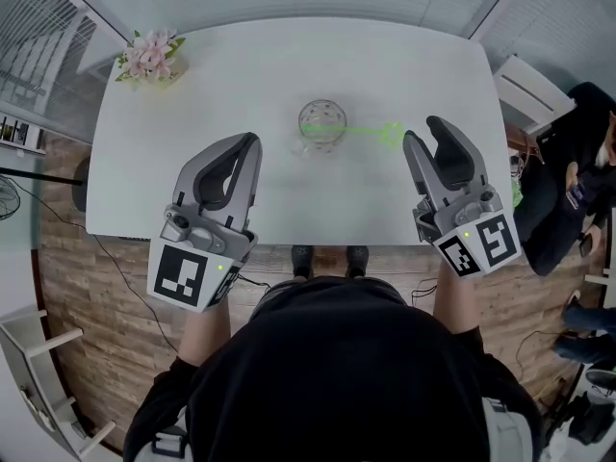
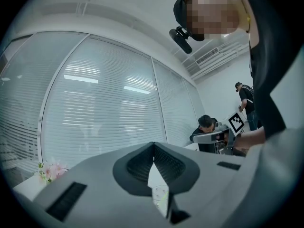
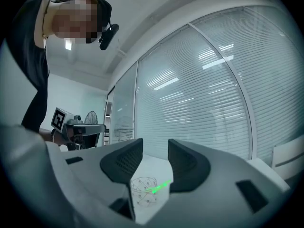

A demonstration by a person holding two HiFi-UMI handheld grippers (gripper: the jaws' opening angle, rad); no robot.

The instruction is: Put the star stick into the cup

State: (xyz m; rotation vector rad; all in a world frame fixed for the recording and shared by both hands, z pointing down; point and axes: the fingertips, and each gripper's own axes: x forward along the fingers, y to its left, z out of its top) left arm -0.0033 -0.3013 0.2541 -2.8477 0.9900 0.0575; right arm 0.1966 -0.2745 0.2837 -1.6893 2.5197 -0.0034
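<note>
Right gripper (image 3: 155,147): jaws stand apart, ribbed dark pads (image 3: 122,163) bare, nothing gripped. Through the gap, a clear cup (image 3: 144,196) sits upright on the white table (image 3: 154,167). Star stick (image 3: 159,187), bright green, crosses the cup's rim and slants up to the cup's right; its far end is lost behind the right-hand jaw. Well left of the cup: left gripper (image 3: 97,127), jaws unreadable from here, and a fan (image 3: 91,119). Behind the cup: slatted blinds (image 3: 199,103). High above and left of the cup: person (image 3: 31,70) leaning in, head camera (image 3: 109,36) mounted.

White table (image 1: 289,65) stands on wood floor (image 1: 87,292) before blind-covered windows (image 3: 199,103).
</note>
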